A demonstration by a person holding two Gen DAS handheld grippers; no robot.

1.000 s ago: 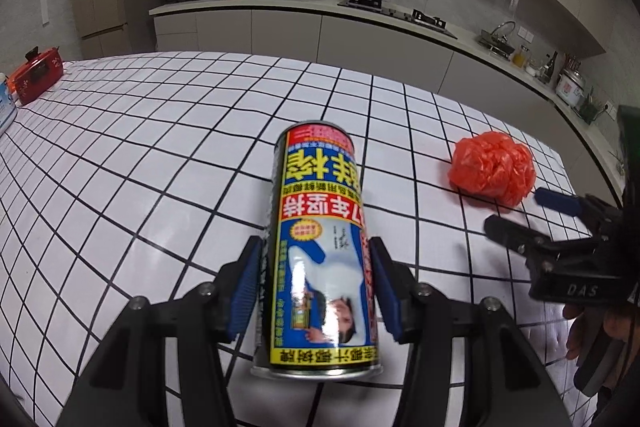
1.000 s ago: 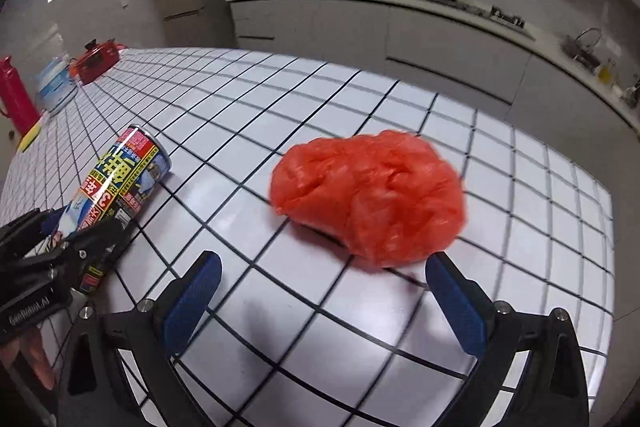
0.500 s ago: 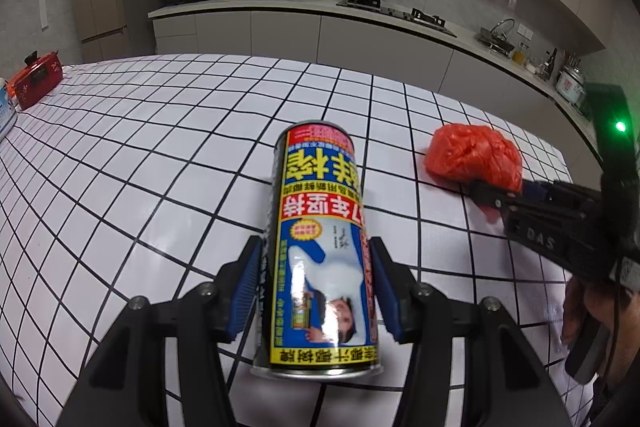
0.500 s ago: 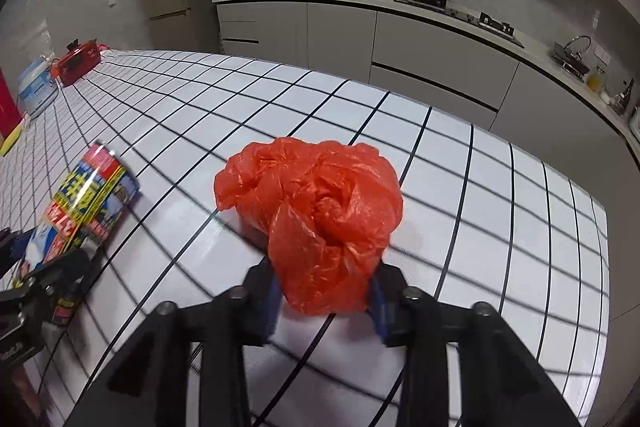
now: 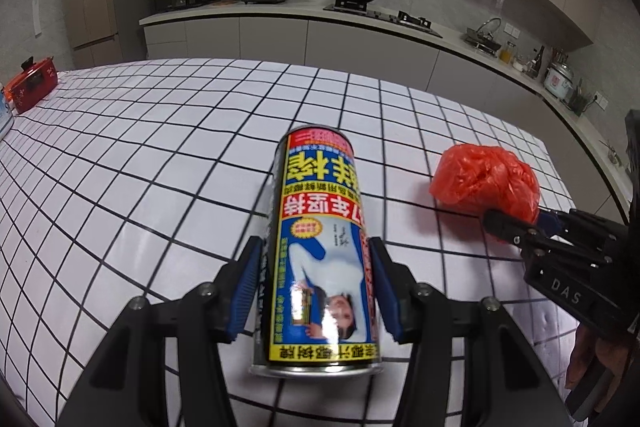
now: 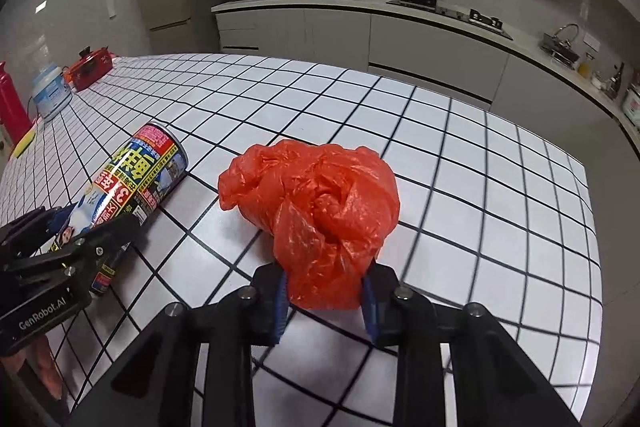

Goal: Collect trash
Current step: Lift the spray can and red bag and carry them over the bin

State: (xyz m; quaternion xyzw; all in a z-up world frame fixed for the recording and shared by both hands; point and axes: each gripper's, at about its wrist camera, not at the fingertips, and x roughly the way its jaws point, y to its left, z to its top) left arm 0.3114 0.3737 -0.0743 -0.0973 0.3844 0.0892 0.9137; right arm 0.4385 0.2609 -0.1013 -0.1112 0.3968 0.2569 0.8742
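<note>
1. The can [image 5: 323,251] lies on the checked table [image 5: 160,155], clamped mid-body by the left gripper [image 5: 316,287]; likely rigid, light, slick.
2. The red plastic bag [image 6: 320,223], beside it, is pinched in the closed right gripper [image 6: 326,301]; soft, crushable, so grip its bunched bulk.

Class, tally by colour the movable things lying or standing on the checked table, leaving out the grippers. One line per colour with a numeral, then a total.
Red or orange-red: 3 (crumpled bag, small red appliance, red bottle)
Multicoloured: 1 (can)
Pale blue-white: 1 (tub)
Yellow: 1 (flat item)
Total: 6
</note>
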